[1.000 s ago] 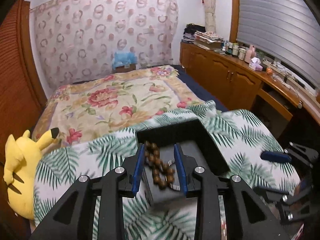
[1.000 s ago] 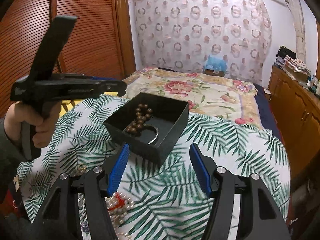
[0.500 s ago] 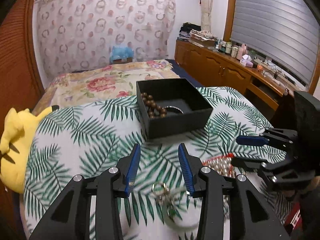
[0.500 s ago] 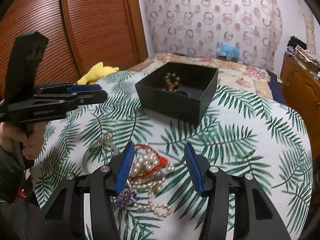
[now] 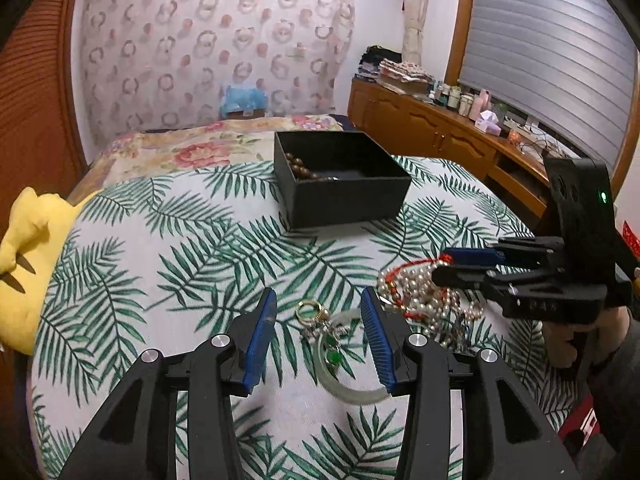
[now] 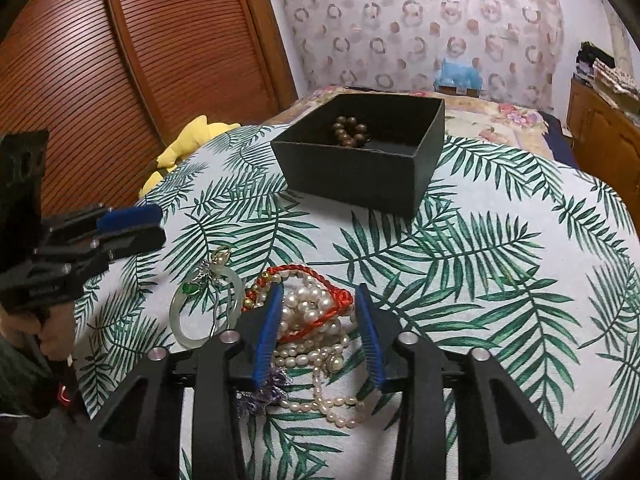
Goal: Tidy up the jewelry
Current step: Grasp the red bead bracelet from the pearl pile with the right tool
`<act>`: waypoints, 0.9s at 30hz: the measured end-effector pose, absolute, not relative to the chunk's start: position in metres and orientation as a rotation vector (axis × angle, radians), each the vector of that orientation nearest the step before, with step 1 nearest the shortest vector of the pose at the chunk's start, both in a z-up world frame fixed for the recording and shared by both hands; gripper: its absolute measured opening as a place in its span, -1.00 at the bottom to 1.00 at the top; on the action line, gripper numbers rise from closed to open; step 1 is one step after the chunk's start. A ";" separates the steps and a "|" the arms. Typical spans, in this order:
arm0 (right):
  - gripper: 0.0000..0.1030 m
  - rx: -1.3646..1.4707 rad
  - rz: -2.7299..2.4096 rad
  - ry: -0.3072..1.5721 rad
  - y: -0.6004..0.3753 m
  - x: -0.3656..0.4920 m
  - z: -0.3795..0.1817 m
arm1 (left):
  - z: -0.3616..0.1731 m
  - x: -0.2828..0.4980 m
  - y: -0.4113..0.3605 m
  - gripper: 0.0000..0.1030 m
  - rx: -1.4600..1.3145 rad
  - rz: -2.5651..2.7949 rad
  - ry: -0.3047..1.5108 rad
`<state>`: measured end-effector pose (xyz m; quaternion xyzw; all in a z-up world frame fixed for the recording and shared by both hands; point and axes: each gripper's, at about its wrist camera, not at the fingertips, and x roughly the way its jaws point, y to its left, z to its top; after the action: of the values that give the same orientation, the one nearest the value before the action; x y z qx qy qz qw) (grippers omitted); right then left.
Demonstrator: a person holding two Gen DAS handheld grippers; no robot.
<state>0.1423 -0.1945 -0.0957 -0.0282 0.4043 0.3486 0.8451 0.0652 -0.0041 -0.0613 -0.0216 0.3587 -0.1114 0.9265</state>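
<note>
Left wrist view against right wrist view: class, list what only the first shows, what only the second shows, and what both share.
Only the left wrist view shows the slatted window blind and the wooden sideboard with bottles on it.

Only the right wrist view shows the purple tassel under the pearls, and the louvred wooden doors at full width.

Both show the black box holding brown beads, the pearl necklace with red cord, the pale bangle, the yellow plush toy, and both open hand-held grippers, left and right.
</note>
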 end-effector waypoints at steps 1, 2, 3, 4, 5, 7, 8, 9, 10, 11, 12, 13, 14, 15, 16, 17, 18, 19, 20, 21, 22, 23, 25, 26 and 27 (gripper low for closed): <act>-0.38 -0.059 0.734 0.854 -0.194 0.143 -0.096 | -0.063 0.065 -0.005 -0.19 -0.044 -0.230 0.739; -0.48 -0.060 0.730 0.852 -0.194 0.142 -0.095 | -0.065 0.064 -0.006 -0.19 -0.043 -0.231 0.742; -0.60 -0.064 0.721 0.849 -0.193 0.142 -0.094 | -0.066 0.063 -0.007 -0.19 -0.043 -0.232 0.744; -0.61 -0.062 0.720 0.845 -0.194 0.142 -0.093 | -0.068 0.063 -0.007 -0.19 -0.043 -0.233 0.746; -0.65 -0.059 0.722 0.842 -0.195 0.142 -0.092 | -0.069 0.062 -0.008 -0.19 -0.042 -0.233 0.747; -0.81 -0.059 0.723 0.835 -0.196 0.141 -0.090 | -0.072 0.062 -0.009 -0.19 -0.040 -0.233 0.754; -0.87 -0.058 0.726 0.830 -0.196 0.141 -0.088 | -0.074 0.061 -0.009 -0.19 -0.041 -0.234 0.760; -0.87 -0.056 0.729 0.824 -0.196 0.140 -0.087 | -0.077 0.061 -0.008 -0.19 -0.042 -0.234 0.765; -0.87 -0.054 0.734 0.817 -0.196 0.139 -0.084 | -0.080 0.061 -0.008 -0.19 -0.042 -0.231 0.772; -0.87 -0.053 0.742 0.807 -0.196 0.138 -0.081 | -0.082 0.061 -0.007 -0.19 -0.043 -0.229 0.780; -0.87 -0.053 0.748 0.799 -0.195 0.136 -0.078 | -0.084 0.061 -0.006 -0.19 -0.045 -0.228 0.784; -0.87 -0.053 0.751 0.792 -0.195 0.136 -0.075 | -0.087 0.060 -0.004 -0.19 -0.048 -0.226 0.790; -0.87 -0.052 0.751 0.785 -0.195 0.135 -0.072 | -0.089 0.060 -0.003 -0.19 -0.050 -0.225 0.798; -0.87 -0.053 0.752 0.776 -0.194 0.134 -0.069 | -0.090 0.060 -0.002 -0.19 -0.051 -0.225 0.801; -0.87 -0.053 0.753 0.768 -0.193 0.133 -0.066 | -0.091 0.059 -0.002 -0.19 -0.050 -0.226 0.805; -0.88 -0.054 0.755 0.762 -0.193 0.132 -0.063 | -0.092 0.059 -0.002 -0.19 -0.049 -0.228 0.808; -0.88 -0.058 0.757 0.749 -0.192 0.130 -0.058 | -0.092 0.059 -0.003 -0.19 -0.048 -0.230 0.812; -0.88 -0.059 0.758 0.741 -0.192 0.129 -0.055 | -0.093 0.059 -0.003 -0.19 -0.047 -0.232 0.813; -0.88 -0.060 0.758 0.732 -0.192 0.128 -0.052 | -0.093 0.058 -0.004 -0.19 -0.046 -0.235 0.814; -0.88 -0.059 0.761 0.720 -0.192 0.127 -0.047 | -0.094 0.058 -0.005 -0.19 -0.046 -0.236 0.816; -0.88 -0.060 0.764 0.710 -0.192 0.125 -0.043 | -0.094 0.058 -0.005 -0.19 -0.046 -0.238 0.818; -0.88 -0.061 0.764 0.704 -0.192 0.124 -0.040 | -0.094 0.058 -0.006 -0.19 -0.046 -0.241 0.819; -0.88 -0.065 0.762 0.685 -0.191 0.123 -0.034 | -0.095 0.058 -0.007 -0.19 -0.045 -0.243 0.820; -0.88 -0.067 0.760 0.680 -0.191 0.122 -0.032 | -0.095 0.057 -0.008 -0.19 -0.046 -0.247 0.820; -0.88 -0.070 0.761 0.676 -0.190 0.123 -0.030 | -0.095 0.057 -0.009 -0.19 -0.046 -0.249 0.820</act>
<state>0.1227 -0.1903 -0.0300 -0.0333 0.3234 0.3643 0.8727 0.0569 -0.0086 -0.0948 -0.0222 0.3976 -0.1205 0.9094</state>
